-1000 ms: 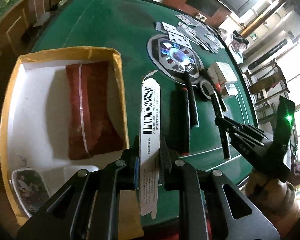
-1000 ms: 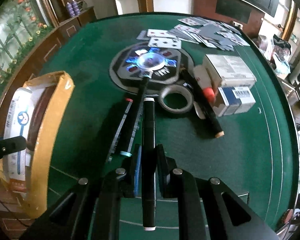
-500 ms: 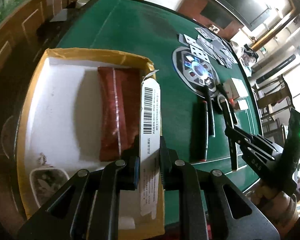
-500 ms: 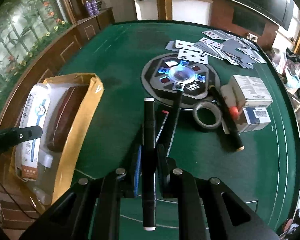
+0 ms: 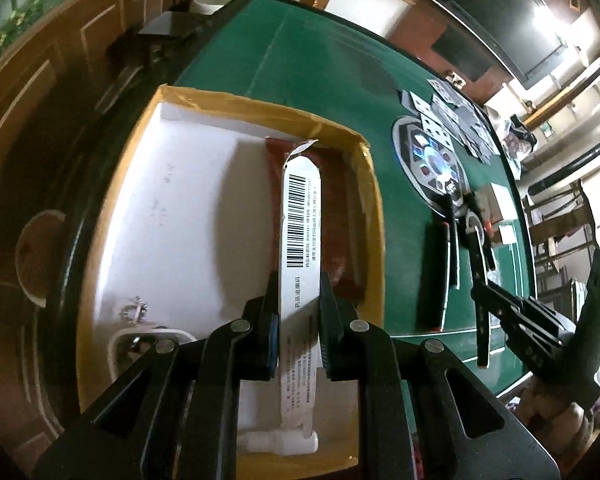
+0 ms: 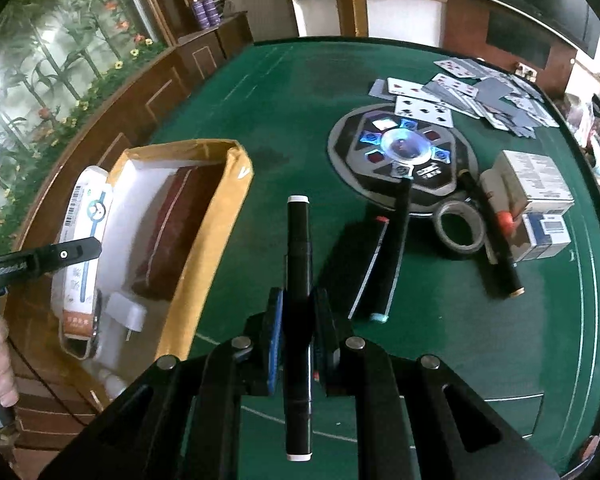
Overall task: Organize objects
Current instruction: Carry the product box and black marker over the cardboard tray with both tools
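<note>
Overhead, flat barcoded packet [image 5: 300, 216], yellow-rimmed cardboard box [image 5: 374, 216], cylindrical black marker [image 6: 299, 256].

Room dim overall, warm cast. Ceiling lights [image 5: 548, 8] blow out in left wrist view, well up-right of the box [image 5: 100, 240]; window [image 6: 24, 80] washes out pale behind the box [image 6: 236, 184] in right wrist view. White box lining glares. Soft shadow falls inside box beside the white packet [image 5: 300, 216]. Strong fisheye bend + black corners. Jaws near lens soft, box edge slightly motion-blurred. Worktop [image 6: 292, 100] felt dark w/ faint sheen.
</note>
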